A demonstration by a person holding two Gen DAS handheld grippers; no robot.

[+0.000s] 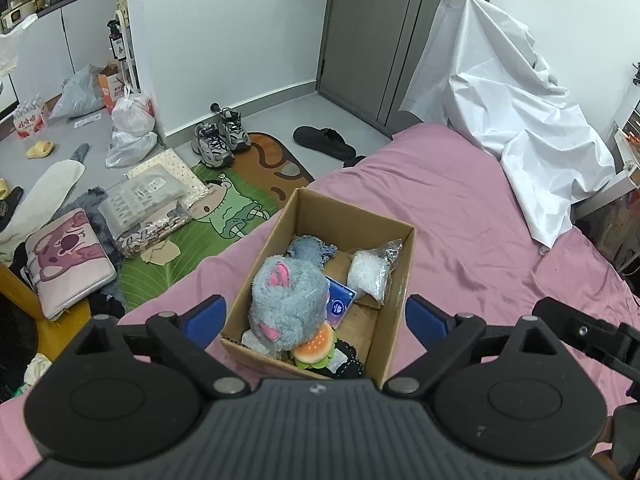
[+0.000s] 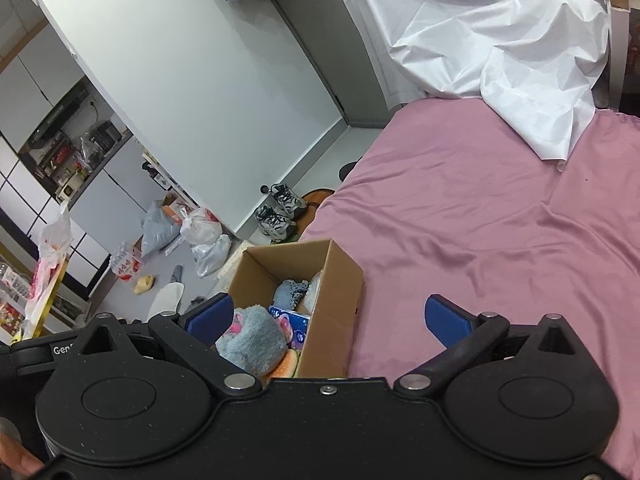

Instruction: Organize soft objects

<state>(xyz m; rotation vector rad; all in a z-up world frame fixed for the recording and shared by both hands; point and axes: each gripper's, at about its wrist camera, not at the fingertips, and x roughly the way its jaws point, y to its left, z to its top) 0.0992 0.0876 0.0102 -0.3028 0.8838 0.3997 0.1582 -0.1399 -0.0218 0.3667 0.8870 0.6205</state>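
An open cardboard box stands on the pink bed. Inside lie a grey plush with pink ears, a burger toy, a grey knitted item, a blue packet and a clear bag of white filling. My left gripper is open and empty above the box's near end. My right gripper is open and empty, right of and above the box; the plush and the blue packet show there too.
A crumpled white sheet covers something at the far end of the pink bed. On the floor to the left lie sneakers, a black slipper, plastic bags, packaged fabrics and a pink cushion.
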